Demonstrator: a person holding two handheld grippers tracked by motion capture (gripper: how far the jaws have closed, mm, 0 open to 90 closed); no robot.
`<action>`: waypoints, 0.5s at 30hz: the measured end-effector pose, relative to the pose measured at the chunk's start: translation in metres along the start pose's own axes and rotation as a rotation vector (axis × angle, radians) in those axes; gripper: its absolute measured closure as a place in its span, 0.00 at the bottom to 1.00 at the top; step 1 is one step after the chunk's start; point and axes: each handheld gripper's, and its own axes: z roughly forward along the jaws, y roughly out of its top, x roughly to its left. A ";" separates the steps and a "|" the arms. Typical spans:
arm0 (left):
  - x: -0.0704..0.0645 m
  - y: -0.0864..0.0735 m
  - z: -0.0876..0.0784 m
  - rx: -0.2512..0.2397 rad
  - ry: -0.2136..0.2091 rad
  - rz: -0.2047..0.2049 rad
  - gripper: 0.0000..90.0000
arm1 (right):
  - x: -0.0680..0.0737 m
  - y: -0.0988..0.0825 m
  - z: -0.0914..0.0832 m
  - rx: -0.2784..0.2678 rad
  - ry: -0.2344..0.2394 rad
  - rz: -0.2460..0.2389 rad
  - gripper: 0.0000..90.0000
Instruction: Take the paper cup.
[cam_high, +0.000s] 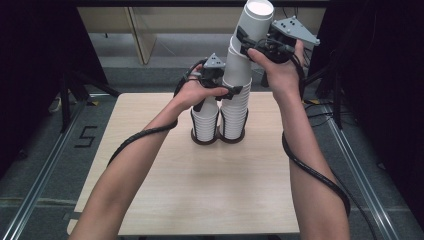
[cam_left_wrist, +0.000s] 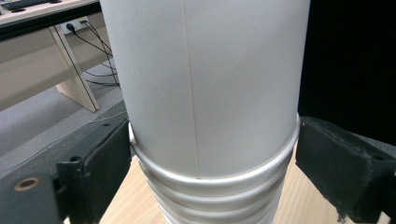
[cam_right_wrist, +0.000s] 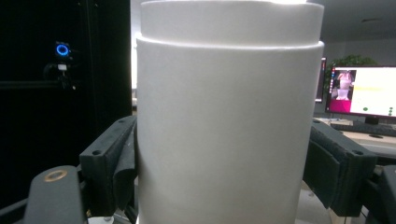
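— Jaws first: what are yours doing in the high view?
— Your right gripper (cam_high: 248, 41) is clamped on the top white paper cup (cam_high: 256, 20), at about one o'clock from the table's middle, lifted and tilted above the taller stack of white paper cups (cam_high: 235, 107). Your left gripper (cam_high: 227, 93) is closed around that taller stack, partway up it. A shorter stack of white paper cups (cam_high: 205, 122) stands just beside it at nine o'clock, both on dark round bases on the pale wooden table (cam_high: 200, 195).

— And your left gripper view?
— Your two black pads sit at eight and four o'clock, pressing the rolled rims of the taller stack (cam_left_wrist: 210, 186); a cup's smooth wall rises from there toward twelve.

— The right gripper view?
— Your jaws are narrowed hard onto the cup (cam_right_wrist: 224, 130), pads touching its sides at eight and four o'clock. Another cup's rim shows nested at twelve. A lit monitor (cam_right_wrist: 362, 91) glows at three o'clock.
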 end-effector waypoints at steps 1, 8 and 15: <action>0.000 0.000 0.000 -0.003 0.002 -0.001 0.12 | -0.001 0.001 -0.004 -0.004 -0.007 -0.004 0.22; 0.000 0.002 -0.009 -0.040 0.011 -0.015 0.04 | -0.009 -0.001 -0.028 -0.018 -0.005 -0.008 0.22; -0.005 0.003 -0.041 -0.069 0.022 0.011 0.02 | -0.018 -0.008 -0.053 -0.008 -0.007 0.012 0.22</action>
